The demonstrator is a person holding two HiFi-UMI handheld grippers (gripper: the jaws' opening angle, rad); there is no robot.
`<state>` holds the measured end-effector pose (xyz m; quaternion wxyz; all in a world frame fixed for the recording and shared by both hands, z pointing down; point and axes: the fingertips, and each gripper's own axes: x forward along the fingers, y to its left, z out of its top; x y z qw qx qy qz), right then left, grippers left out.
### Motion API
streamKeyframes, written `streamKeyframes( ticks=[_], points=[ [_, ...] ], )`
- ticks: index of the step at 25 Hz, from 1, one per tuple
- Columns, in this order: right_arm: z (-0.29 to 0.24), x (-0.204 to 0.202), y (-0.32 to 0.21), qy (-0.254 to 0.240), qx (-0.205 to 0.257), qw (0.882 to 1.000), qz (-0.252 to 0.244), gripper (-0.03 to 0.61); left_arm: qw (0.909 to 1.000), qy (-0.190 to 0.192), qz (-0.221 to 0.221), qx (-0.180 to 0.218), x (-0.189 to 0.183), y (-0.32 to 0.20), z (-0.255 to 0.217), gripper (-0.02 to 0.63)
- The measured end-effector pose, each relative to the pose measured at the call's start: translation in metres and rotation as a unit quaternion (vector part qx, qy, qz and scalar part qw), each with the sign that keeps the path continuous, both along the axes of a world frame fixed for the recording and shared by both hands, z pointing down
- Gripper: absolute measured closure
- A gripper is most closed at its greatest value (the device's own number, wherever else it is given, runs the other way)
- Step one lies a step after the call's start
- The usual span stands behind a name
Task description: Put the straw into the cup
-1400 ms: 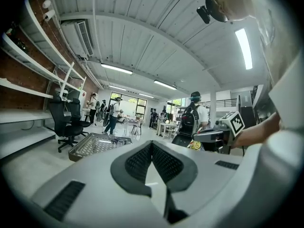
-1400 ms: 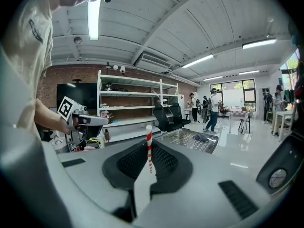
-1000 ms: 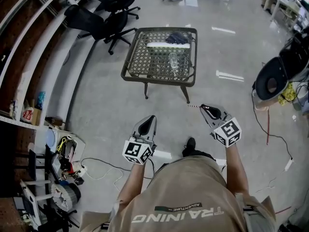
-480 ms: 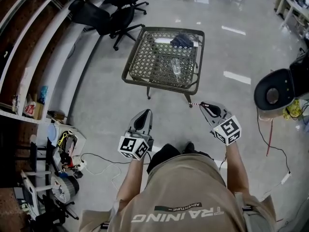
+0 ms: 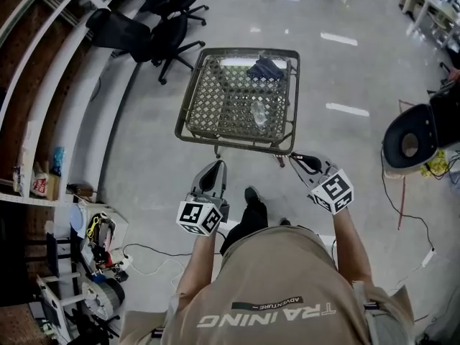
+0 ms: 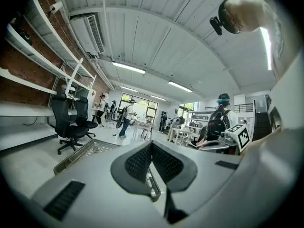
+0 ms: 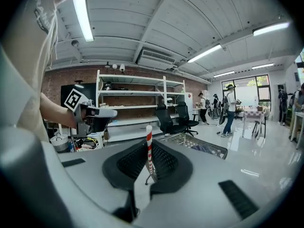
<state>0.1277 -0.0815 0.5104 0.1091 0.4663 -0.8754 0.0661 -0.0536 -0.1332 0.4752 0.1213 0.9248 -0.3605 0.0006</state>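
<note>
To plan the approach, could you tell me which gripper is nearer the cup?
Right. The right gripper, holding the straw, is at the table's near edge, right of the cup; the left gripper is farther back, leftward, over the floor.

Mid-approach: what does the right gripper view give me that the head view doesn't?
Right gripper view only: the red-and-white straw, upright and clamped between the jaws of the right gripper. In the head view the straw is too small to make out.
Head view only: the clear cup standing on the mesh table, with a dark cloth at its far side.
Both: the table, the left gripper and the black office chairs.
</note>
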Motion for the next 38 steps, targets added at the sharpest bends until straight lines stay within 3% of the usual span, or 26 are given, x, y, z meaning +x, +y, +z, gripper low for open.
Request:
streamKeyframes(
  ticks=[7, 18, 28, 32, 38],
  points=[
    [-0.006, -0.004, -0.063, 0.009, -0.001, 1.000, 0.008, 0.541, 0.9992, 0.001, 0.037, 0.013, 0.020, -0.078, -0.008, 0.597],
    [-0.003, -0.015, -0.150, 0.013, 0.001, 0.998, 0.056, 0.541, 0.9971, -0.009, 0.074, 0.012, 0.001, -0.169, 0.001, 0.597],
    [-0.001, 0.006, -0.191, 0.018, -0.019, 0.999, 0.046, 0.541, 0.9973, -0.003, 0.072, -0.014, 0.026, -0.205, 0.014, 0.597],
    [0.004, 0.026, -0.208, 0.015, -0.025, 0.999, 0.031, 0.541, 0.9977, -0.010, 0.066, -0.008, 0.046, -0.209, 0.003, 0.597],
    [0.015, 0.023, -0.241, 0.023, -0.038, 0.999, -0.008, 0.541, 0.9987, -0.027, 0.043, -0.001, 0.045, -0.221, -0.008, 0.597]
  ],
)
